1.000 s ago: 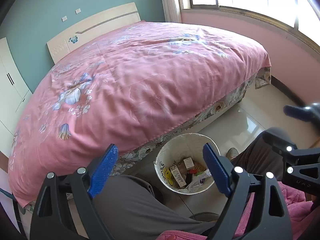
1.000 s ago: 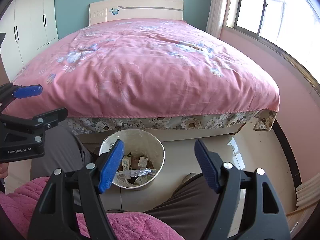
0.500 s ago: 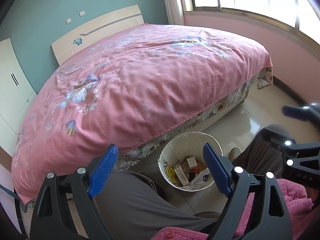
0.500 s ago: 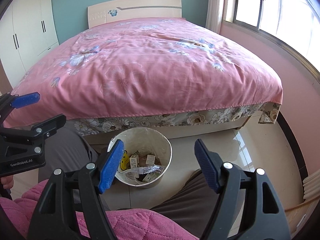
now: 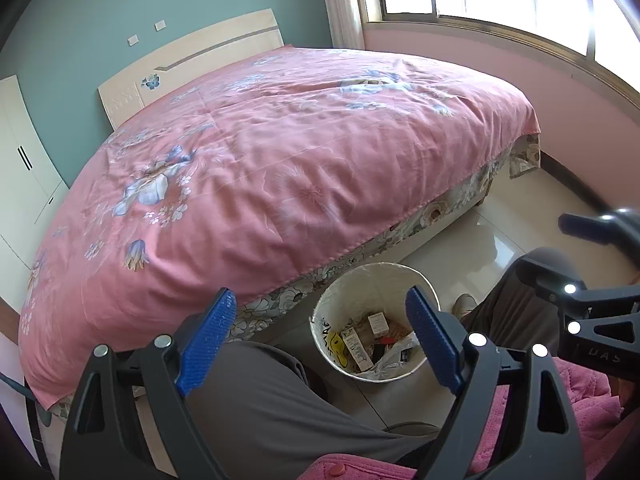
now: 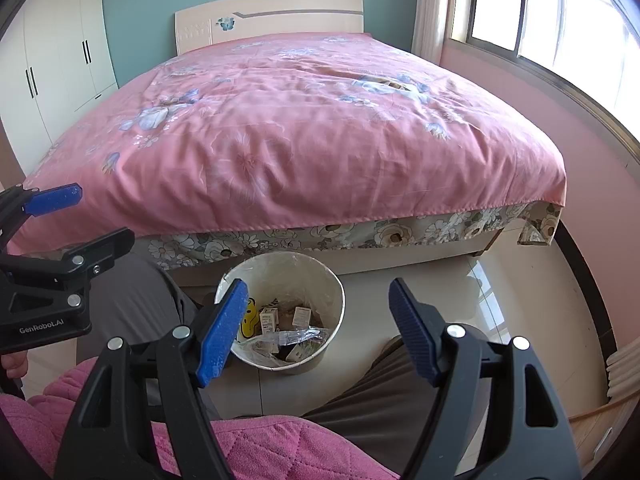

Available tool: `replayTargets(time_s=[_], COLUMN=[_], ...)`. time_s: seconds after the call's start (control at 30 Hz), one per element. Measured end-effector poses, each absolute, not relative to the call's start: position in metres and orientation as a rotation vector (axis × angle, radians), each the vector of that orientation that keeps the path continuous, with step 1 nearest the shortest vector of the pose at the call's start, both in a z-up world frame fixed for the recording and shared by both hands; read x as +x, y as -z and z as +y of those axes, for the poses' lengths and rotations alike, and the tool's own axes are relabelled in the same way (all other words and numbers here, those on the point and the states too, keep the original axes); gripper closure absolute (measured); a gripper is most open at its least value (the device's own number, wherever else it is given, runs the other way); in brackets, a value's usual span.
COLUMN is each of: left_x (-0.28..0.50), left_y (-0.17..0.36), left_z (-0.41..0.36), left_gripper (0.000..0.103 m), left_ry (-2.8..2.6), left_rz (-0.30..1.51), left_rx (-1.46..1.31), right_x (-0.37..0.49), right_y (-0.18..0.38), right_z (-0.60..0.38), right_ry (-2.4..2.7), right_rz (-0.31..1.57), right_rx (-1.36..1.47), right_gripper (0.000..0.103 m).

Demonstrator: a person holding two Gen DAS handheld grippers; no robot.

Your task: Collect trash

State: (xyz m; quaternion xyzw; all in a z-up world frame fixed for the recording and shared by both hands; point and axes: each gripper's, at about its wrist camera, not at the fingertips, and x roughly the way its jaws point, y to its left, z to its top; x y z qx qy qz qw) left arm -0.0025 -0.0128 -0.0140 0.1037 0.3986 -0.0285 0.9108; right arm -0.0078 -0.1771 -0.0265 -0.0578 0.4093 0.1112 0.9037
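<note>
Shifted nearer: wastebasket [image 6: 280,312] of small boxes [image 6: 269,319], between the knees. Left gripper [image 5: 320,340], right gripper [image 6: 316,328] — fingers spread, empty. Risk — tipping the light bin.

The bedspread [image 6: 304,128] is smooth pink cloth with a slight sheen. The floor [image 6: 520,320] is glossy tile. The bin [image 6: 316,356] holds a thin clear plastic liner and small cardboard boxes [image 6: 300,317]. The headboard [image 6: 280,12] looks like pale matt wood.
</note>
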Motion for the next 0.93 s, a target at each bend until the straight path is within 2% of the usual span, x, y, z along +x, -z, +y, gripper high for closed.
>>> replayTargets(time_s=[0.93], left_x=[-0.0027], left_y=[0.0164], left_z=[-0.0162], left_gripper=[0.014], left_ry=[0.059], left_rz=[0.829], left_rx=[0.209], right_x=[-0.0082], right_y=[0.0278], right_z=[-0.1761], right_ry=[-0.232], right_rz=[0.853], right_rx=[-0.119], right_gripper=[0.030])
